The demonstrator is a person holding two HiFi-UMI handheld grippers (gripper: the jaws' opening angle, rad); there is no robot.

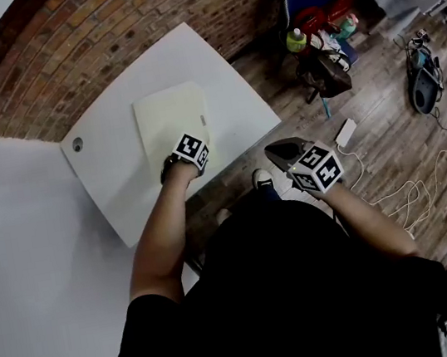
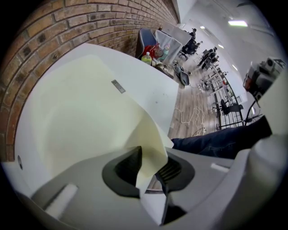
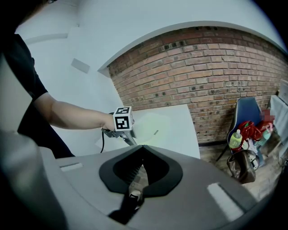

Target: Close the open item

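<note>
While peeking down from the head view, can spot the cream folder [image 1: 170,115] lying on the white table [image 1: 122,177], long axis running away from the body toward the brick wall [image 1: 101,41], tilted a touch to the right. Got the left gripper [image 1: 190,160] pointing steeply down right at the folder's near edge. Right gripper [image 1: 280,154] hanging off the table's near side, well apart from the folder, touching nothing.

Over to the left gripper view: cover corner [image 2: 155,148] curled up off the folder and pinched between the jaws, pads squeezing the sheet. Rest of the cover lying broad and mostly flat behind, little grey tab [image 2: 118,86] near one edge.

Then the right gripper view: jaws pressed together, nothing between them. Can see the folder out past the left gripper, flat on the table, brick wall behind.
</note>
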